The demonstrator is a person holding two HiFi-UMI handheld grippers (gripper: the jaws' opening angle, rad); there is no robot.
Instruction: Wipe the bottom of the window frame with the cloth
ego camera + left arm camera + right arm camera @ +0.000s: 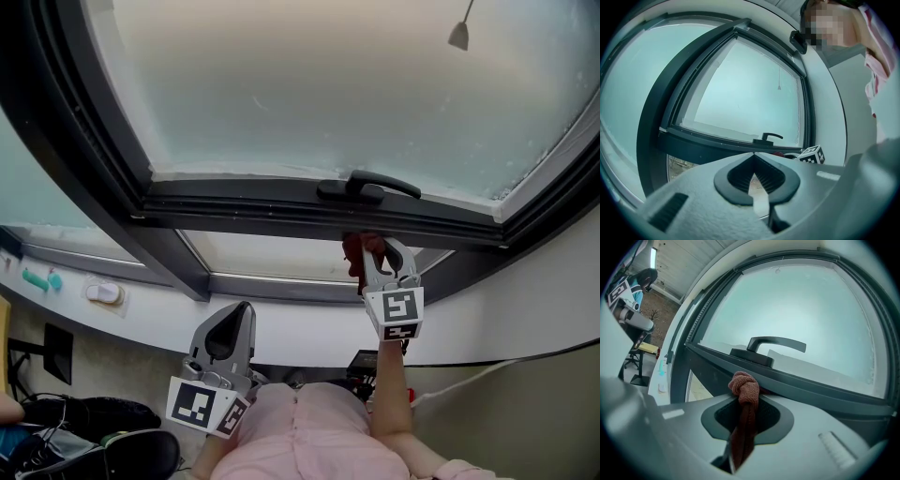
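A dark red cloth point(359, 251), knotted at its tip point(744, 384), is pinched in my right gripper point(377, 251), which is shut on it point(745, 399). The knot rests against the underside of the dark bottom rail of the open window frame point(272, 208), just below the handle point(773, 344). My left gripper point(231, 323) hangs lower and to the left, away from the window frame point(708, 143). Its jaws are shut with nothing between them point(753, 158).
A black handle point(367, 186) sits on the bottom rail above the cloth. A white sill point(281, 333) runs below, with a teal item point(42, 277) and a white piece point(103, 292) at its left. Dark bags point(89, 417) lie on the floor. A blind cord weight point(459, 36) hangs at top right.
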